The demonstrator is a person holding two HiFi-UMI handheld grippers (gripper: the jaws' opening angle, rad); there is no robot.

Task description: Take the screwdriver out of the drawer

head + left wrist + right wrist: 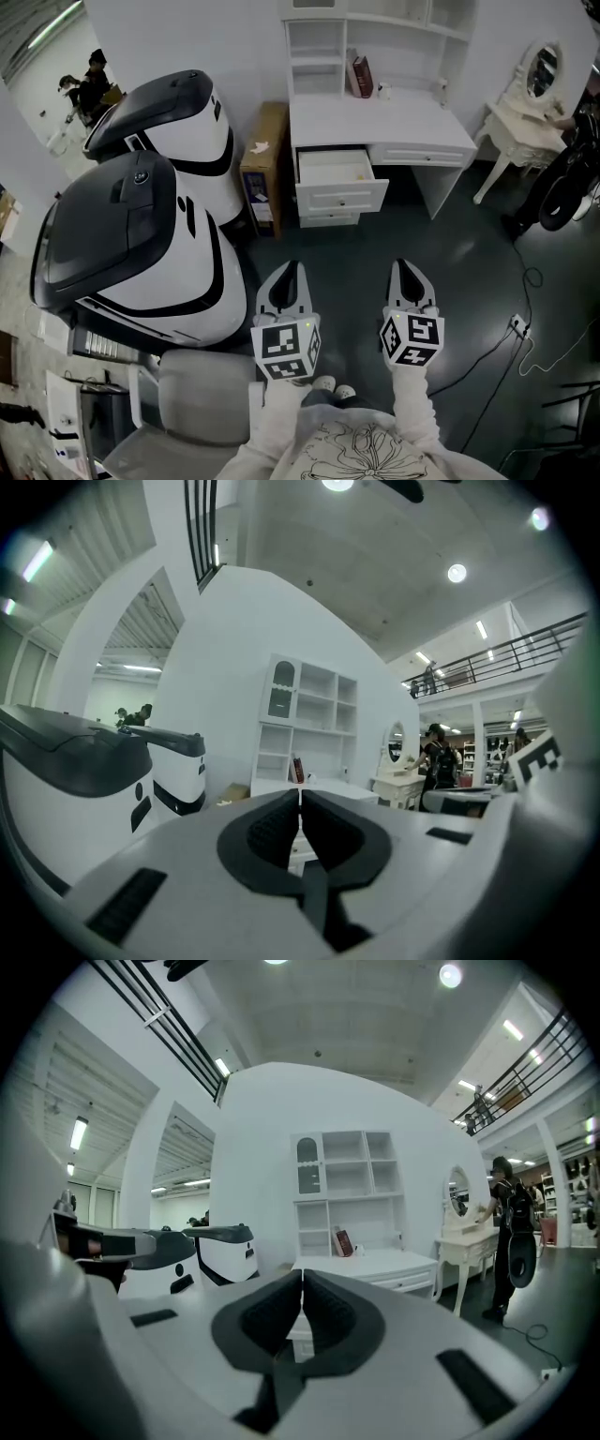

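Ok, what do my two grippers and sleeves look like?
The left gripper and right gripper are light grey shells with black ribbed pads, tapering to a point. Each carries a cube with black-and-white square markers. The sleeves are white.

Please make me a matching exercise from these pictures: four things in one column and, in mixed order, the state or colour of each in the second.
1. top drawer
2. book
3. cardboard box
4. left tool

A. shut, nothing in it
B. pulled open
C. brown, on the floor
D. dark red, standing upright

Pairs: 1-B, 2-D, 3-C, 4-A
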